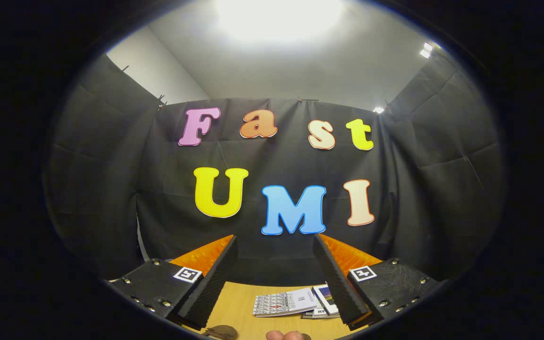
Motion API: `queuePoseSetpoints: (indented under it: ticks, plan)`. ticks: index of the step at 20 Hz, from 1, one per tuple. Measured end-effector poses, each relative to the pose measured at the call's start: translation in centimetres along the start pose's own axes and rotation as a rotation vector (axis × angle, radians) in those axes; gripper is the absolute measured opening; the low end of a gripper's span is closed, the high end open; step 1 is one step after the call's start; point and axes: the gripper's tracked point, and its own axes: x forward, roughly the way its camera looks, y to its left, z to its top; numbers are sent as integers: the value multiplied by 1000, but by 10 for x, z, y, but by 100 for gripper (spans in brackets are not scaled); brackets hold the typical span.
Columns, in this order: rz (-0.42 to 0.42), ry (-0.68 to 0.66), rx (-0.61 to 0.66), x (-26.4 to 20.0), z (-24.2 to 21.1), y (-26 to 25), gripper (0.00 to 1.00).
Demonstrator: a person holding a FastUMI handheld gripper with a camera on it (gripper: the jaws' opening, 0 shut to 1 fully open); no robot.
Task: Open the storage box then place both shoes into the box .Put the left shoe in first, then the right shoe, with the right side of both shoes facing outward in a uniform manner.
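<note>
Ceiling light (279, 16) blown out with glare overhead; small spotlights (426, 49) nearby. Booth dim below. Strong fisheye bending at edges, focus sharp.

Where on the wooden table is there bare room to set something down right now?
The gripper is open, holding nothing, raised toward the booth wall. On the table, the bare patch lies between the fingers, from the finger on the view's left side across to the booklets. The booklets crowd the stretch by the other finger. A fingertip and a dark object sit at the near edge.
</note>
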Motion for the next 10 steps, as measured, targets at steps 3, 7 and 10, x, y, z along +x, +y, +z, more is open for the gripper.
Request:
queuePoseSetpoints:
  ticks: [3,7,10]
  plan:
    - [2,17,16,3,-7,6,98]
    - [12,5,61,6,-11,13,98]
    - [19,20,97,8,-19,15,98]
